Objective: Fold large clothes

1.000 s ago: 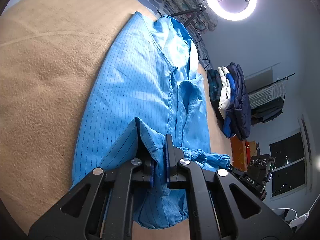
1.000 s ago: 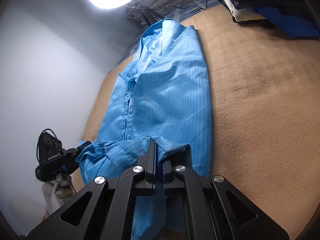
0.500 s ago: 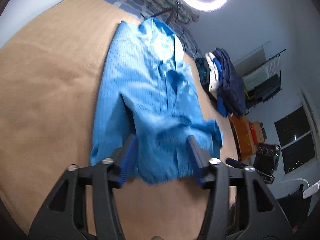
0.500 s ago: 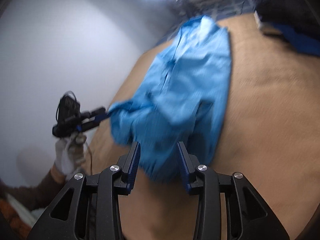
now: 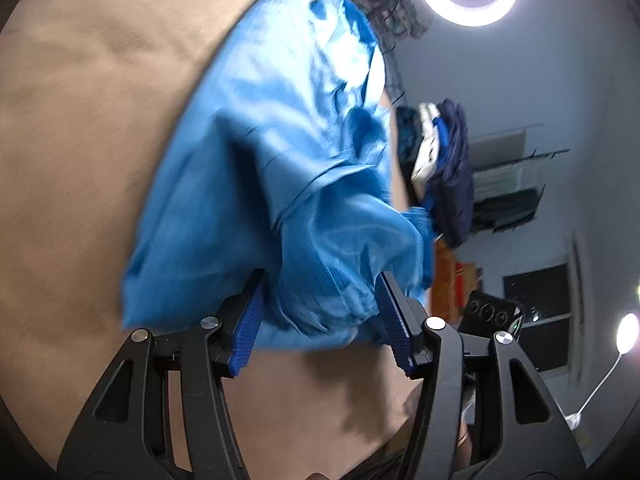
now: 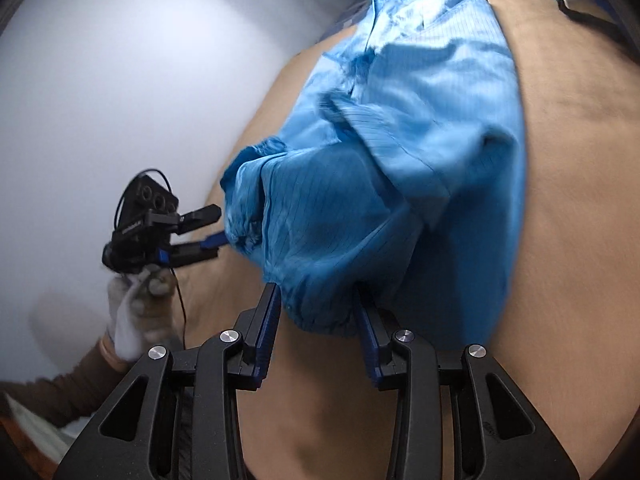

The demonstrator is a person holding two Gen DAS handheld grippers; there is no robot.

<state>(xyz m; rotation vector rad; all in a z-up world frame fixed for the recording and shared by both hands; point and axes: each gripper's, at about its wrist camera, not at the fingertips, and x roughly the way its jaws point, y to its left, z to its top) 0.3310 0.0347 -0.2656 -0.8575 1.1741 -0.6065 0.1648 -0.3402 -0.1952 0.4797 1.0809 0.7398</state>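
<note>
We hold both grippers at the near end of the bright blue pinstriped garment point(image 5: 256, 152), which lies lengthwise on the tan fleece-covered surface point(image 5: 80, 128), collar end far and gathered hem end near. Our left gripper point(image 5: 320, 316) has its jaws spread wide, with the bunched elastic hem sitting loosely between the blue ribbed pads point(image 5: 246, 328) and nothing pinched. Our right gripper point(image 6: 318, 320) is likewise wide, its pads flanking another puffed part of the same hem without clamping it.

The near portion of the garment point(image 6: 360, 184) looks heaped and billowed rather than flat, so we judge the fold has not settled. The main risk is that the slippery, airy cloth slumps sideways as it deflates and leaves a crooked, lumpy fold. Because cloth sits between both sets of open pads, pulling either gripper back carelessly could snag the elastic edge and drag the layer off line. In the right wrist view the left gripper point(image 6: 200, 236), held in a white-gloved hand point(image 6: 136, 304), sits just beside the garment's left corner, so a sideways move there could tug the sleeve cuff out. The pile of dark clothes point(image 5: 444, 176) at the far right is well apart and poses little threat.
</note>
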